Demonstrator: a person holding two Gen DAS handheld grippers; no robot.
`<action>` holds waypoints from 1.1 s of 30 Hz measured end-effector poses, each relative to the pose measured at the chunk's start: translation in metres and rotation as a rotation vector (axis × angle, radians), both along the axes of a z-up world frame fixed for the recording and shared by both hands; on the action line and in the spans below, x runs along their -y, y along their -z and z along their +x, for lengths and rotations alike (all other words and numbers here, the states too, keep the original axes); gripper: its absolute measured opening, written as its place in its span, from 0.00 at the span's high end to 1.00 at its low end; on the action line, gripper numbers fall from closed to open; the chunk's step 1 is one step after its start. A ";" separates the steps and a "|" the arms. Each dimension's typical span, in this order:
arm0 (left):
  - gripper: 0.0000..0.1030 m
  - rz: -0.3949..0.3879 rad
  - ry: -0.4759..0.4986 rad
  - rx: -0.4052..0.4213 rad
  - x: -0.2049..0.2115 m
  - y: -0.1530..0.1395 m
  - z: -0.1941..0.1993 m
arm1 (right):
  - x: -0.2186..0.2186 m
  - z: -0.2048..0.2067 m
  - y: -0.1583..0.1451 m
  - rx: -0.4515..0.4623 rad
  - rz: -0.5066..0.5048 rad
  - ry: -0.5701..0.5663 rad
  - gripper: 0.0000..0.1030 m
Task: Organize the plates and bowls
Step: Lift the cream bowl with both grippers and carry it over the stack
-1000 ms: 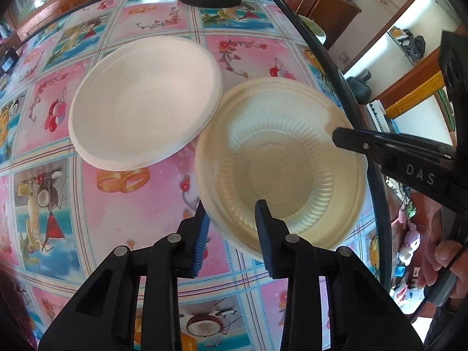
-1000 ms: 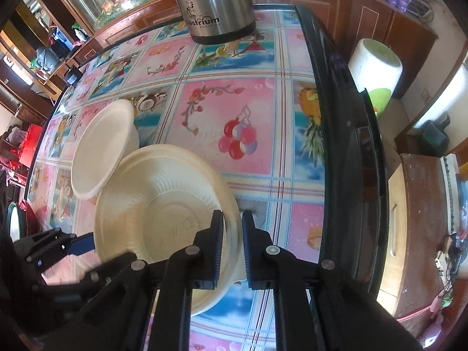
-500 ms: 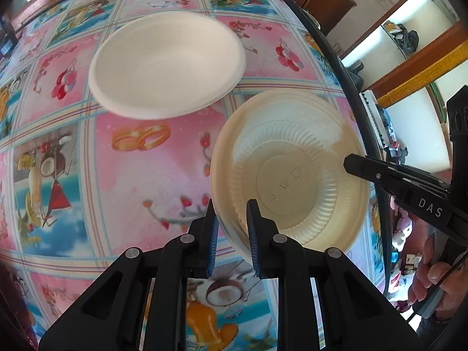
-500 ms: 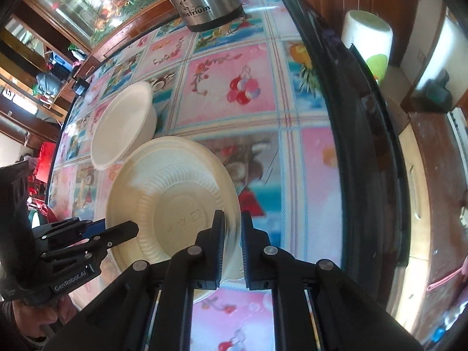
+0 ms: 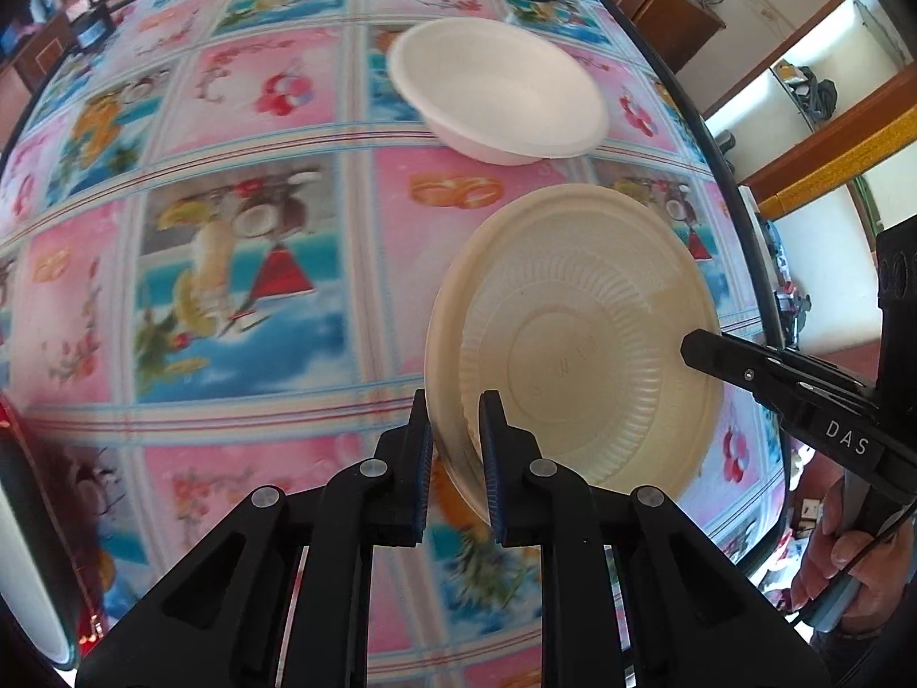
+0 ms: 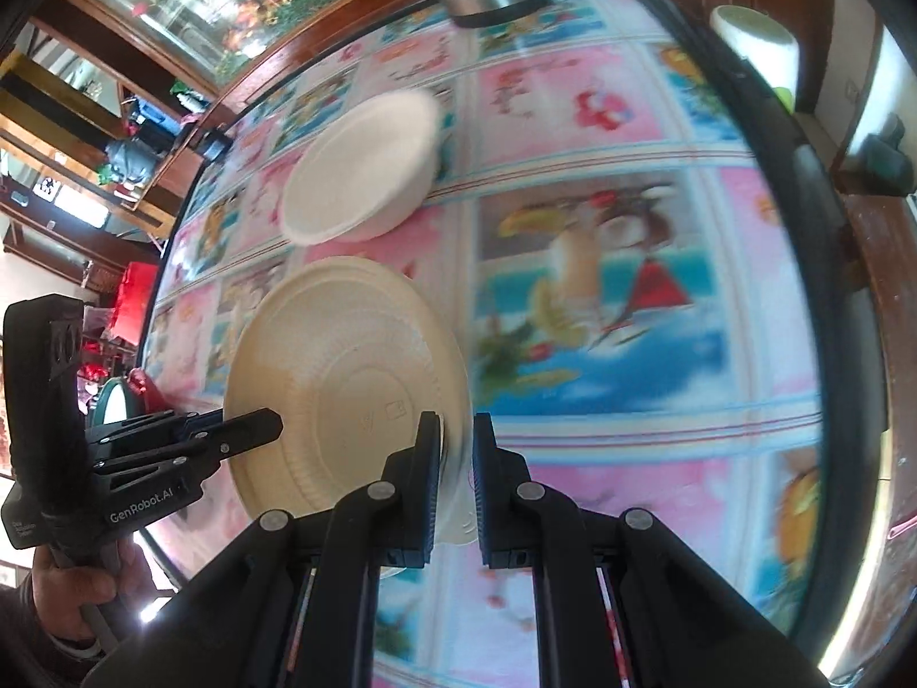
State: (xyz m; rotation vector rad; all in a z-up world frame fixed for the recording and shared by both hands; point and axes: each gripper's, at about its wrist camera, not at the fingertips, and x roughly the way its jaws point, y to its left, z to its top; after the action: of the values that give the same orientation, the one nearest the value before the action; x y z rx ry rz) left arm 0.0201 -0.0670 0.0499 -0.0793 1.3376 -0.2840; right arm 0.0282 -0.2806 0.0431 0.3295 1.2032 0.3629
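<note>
Lifted clear of the bowl since before: ribbed cream plate, pinched at opposite rims by left hand-held gripper and right hand-held gripper.

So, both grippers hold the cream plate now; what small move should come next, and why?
Probably carry the cream plate toward the white bowl, staying above its rim. The left gripper and right gripper each pinch opposite rim edges, and the plate looks lifted and tilted, apart from the bowl.

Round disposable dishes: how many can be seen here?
2: a ribbed cream plastic plate gripped at opposite rims by both grippers, and a white foam bowl on the table behind it.
</note>
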 end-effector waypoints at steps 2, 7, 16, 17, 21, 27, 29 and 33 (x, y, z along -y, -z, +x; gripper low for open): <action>0.86 0.008 -0.014 0.016 -0.013 -0.006 -0.007 | -0.013 -0.001 -0.004 0.005 0.002 -0.016 0.91; 0.86 0.018 -0.056 0.053 -0.044 -0.021 -0.021 | -0.042 -0.004 -0.017 0.031 0.004 -0.058 0.91; 0.86 0.026 -0.146 0.126 -0.098 -0.043 -0.043 | -0.097 -0.010 -0.039 0.076 -0.003 -0.136 0.91; 0.86 0.026 -0.157 0.132 -0.105 -0.045 -0.046 | -0.104 -0.011 -0.042 0.082 -0.003 -0.147 0.91; 0.86 0.027 -0.205 0.160 -0.135 -0.055 -0.057 | -0.133 -0.013 -0.052 0.105 0.000 -0.187 0.91; 0.85 0.034 -0.280 0.187 -0.188 -0.071 -0.077 | -0.185 -0.018 -0.066 0.133 0.000 -0.261 0.91; 0.85 0.039 -0.312 0.194 -0.209 -0.077 -0.086 | -0.203 -0.019 -0.072 0.143 0.001 -0.292 0.91; 0.85 0.051 -0.375 0.205 -0.249 -0.086 -0.099 | -0.244 -0.023 -0.078 0.160 0.005 -0.356 0.91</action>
State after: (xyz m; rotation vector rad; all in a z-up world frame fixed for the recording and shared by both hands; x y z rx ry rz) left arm -0.0793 0.1824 0.1358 -0.2481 1.0997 0.0589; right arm 0.0049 -0.0365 0.1216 0.0861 1.1018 0.6884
